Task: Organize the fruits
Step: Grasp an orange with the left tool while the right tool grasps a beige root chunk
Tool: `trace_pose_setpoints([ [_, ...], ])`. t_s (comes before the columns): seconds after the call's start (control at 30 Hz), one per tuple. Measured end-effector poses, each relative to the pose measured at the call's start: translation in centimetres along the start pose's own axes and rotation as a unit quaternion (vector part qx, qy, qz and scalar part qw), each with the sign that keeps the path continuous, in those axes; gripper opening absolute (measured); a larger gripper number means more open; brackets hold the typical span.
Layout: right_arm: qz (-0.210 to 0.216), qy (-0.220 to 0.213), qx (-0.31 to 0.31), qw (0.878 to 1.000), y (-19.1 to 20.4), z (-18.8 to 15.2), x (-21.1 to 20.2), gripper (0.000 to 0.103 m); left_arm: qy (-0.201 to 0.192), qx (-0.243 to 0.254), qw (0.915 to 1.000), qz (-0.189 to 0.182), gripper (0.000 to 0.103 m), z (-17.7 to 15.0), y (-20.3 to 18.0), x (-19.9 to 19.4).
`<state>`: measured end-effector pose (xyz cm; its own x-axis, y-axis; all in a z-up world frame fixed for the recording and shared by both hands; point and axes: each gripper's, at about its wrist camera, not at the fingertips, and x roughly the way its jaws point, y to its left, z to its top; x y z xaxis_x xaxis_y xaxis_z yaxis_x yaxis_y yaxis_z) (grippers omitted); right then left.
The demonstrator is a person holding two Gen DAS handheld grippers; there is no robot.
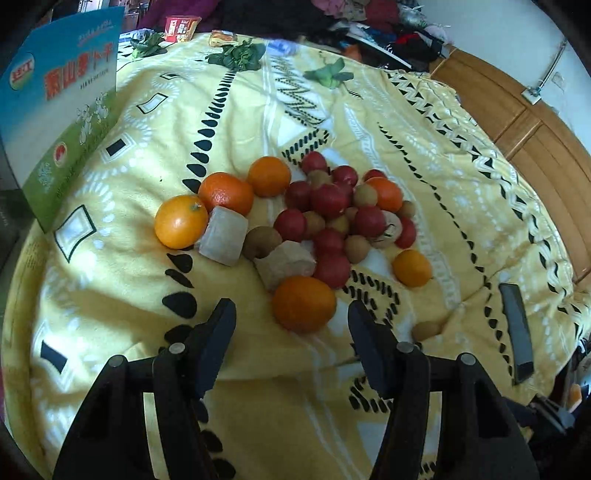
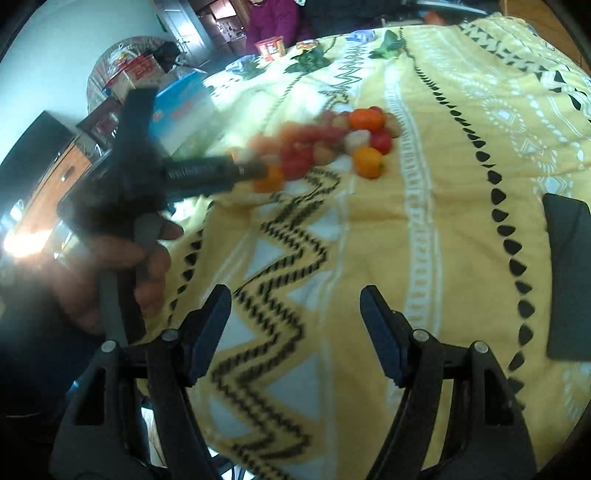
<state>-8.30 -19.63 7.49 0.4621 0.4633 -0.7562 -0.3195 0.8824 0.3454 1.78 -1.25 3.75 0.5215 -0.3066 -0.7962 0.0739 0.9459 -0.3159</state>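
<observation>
On a yellow patterned blanket (image 1: pixel 369 122) lies a pile of fruit: several oranges, several small red fruits (image 1: pixel 328 199) and brown longans (image 1: pixel 365 195), plus two pale cut chunks (image 1: pixel 225 240). In the left wrist view my left gripper (image 1: pixel 291 308) is open just above the blanket. The nearest orange (image 1: pixel 303 304) sits just beyond its fingertips, with clear gaps on both sides. My right gripper (image 2: pixel 295 291) is open over bare blanket with nothing between its fingers, and the fruit pile (image 2: pixel 332 140) is well ahead of it. The left gripper's blurred black body (image 2: pixel 199 173) and the hand holding it (image 2: pixel 122 266) cross the left of that view.
A blue and green carton (image 1: pixel 62 110) stands at the left edge of the blanket. A flat black device (image 1: pixel 517 332) lies to the right. Leafy greens (image 1: pixel 236 55) and a red cup (image 1: pixel 181 27) sit at the far end. A wooden bed frame (image 1: pixel 535 129) borders the right.
</observation>
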Motion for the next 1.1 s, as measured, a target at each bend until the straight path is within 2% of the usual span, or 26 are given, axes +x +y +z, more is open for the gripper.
trace_pose_setpoints([
  [0.2,0.008,-0.016,0.009,1.000,-1.5,1.3,0.3,0.073,0.003,0.017,0.9998,0.010,0.053,0.3,-0.4,1.6],
  [0.27,0.013,-0.017,0.010,1.000,-1.6,1.7,0.5,0.073,0.001,0.024,0.9997,0.002,0.039,0.3,-0.6,1.8],
  [0.4,0.021,-0.018,0.003,1.000,-1.3,2.6,1.2,0.072,-0.008,0.029,0.9995,-0.005,0.038,-0.2,-0.4,0.4],
  [0.57,0.038,-0.024,-0.016,0.999,-0.2,4.7,2.6,0.072,-0.038,0.002,0.9993,-0.006,0.038,-1.5,1.6,-3.7],
  [0.67,0.053,-0.019,-0.038,0.998,1.1,6.4,4.8,0.071,-0.052,-0.013,0.9986,0.003,0.038,-2.3,3.0,-5.9],
  [0.8,0.064,-0.003,-0.084,0.994,3.2,8.7,8.5,0.060,-0.065,-0.022,0.9976,0.010,0.038,-2.6,4.4,-7.7],
  [0.9,0.050,0.007,-0.119,0.992,4.6,10.2,11.1,0.055,-0.065,-0.028,0.9974,0.007,0.038,-2.5,5.3,-8.0],
  [1.1,-0.021,0.032,-0.169,0.985,5.6,10.9,14.7,0.050,-0.062,-0.028,0.9977,-0.002,0.038,-2.4,5.8,-7.5],
])
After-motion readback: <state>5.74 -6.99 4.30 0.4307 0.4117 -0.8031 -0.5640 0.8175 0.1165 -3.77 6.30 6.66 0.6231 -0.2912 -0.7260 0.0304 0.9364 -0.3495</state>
